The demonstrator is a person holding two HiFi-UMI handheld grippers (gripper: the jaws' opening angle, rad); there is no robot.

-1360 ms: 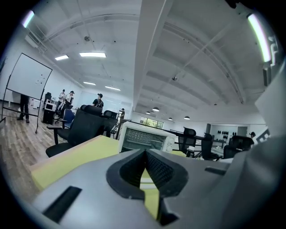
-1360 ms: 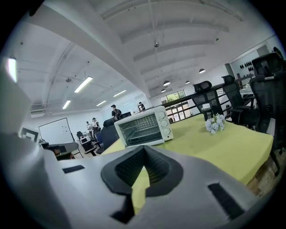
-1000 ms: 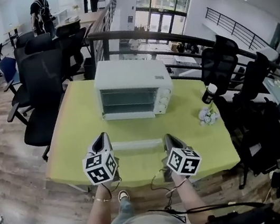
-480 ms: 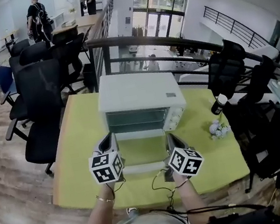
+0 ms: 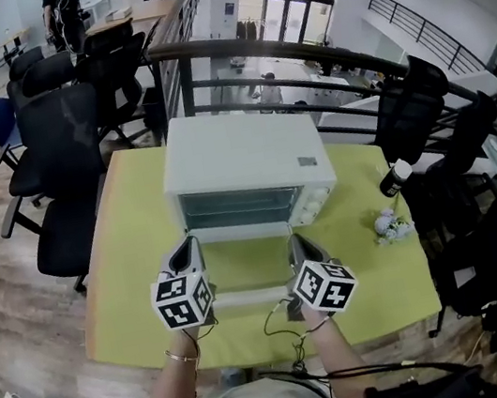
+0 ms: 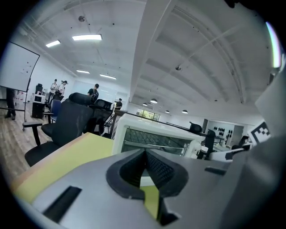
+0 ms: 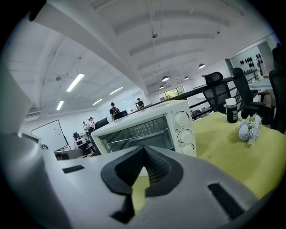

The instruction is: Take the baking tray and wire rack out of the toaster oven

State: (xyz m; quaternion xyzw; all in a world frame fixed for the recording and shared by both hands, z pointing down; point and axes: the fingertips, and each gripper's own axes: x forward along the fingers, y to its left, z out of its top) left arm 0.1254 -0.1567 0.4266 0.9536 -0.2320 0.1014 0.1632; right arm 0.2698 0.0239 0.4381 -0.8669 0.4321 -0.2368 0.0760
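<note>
- Toaster oven [image 5: 243, 170]: door shut, standing on the far half of the yellow-green table [image 5: 119, 273].
- Left gripper [image 5: 187, 244] and right gripper [image 5: 296, 242]: near side of the oven, jaws pressed together, nothing between them.

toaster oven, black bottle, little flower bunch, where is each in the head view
toaster oven [image 5: 246, 156], head view, middle of its white top panel
black bottle [image 5: 392, 184], head view, on its dark body below the white cap
flower bunch [image 5: 391, 224], head view, on the pale blooms
</note>
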